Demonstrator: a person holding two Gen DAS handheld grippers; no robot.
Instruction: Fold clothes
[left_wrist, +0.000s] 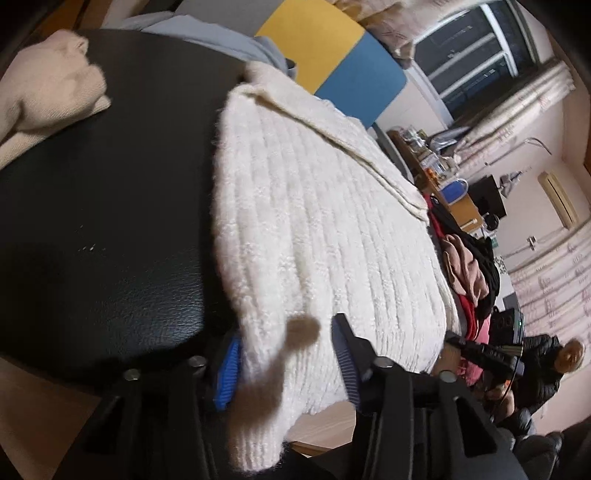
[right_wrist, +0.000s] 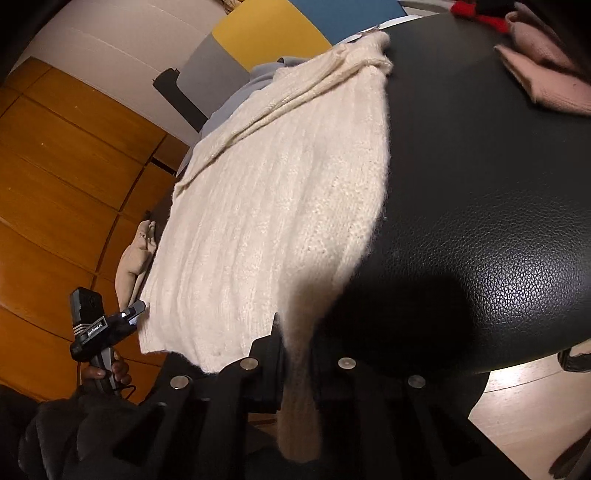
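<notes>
A cream ribbed knit sweater (left_wrist: 314, 229) lies on a black leather-textured table (left_wrist: 103, 206); it also shows in the right wrist view (right_wrist: 280, 206). My left gripper (left_wrist: 288, 362) straddles its near hem, jaws apart, with the knit between the blue pads (left_wrist: 227, 373). My right gripper (right_wrist: 297, 354) is shut on the sweater's other near corner, and the fabric hangs down between the fingers. The left gripper (right_wrist: 107, 328) shows at the sweater's left corner in the right wrist view.
A beige garment (left_wrist: 44, 92) lies at the table's far left. A pink garment (right_wrist: 543, 81) lies at the far right, beside a pile of red, black and pink clothes (left_wrist: 469, 266). Grey-blue cloth (left_wrist: 221, 37) lies behind the sweater. Wooden panels (right_wrist: 66, 177) stand to the left.
</notes>
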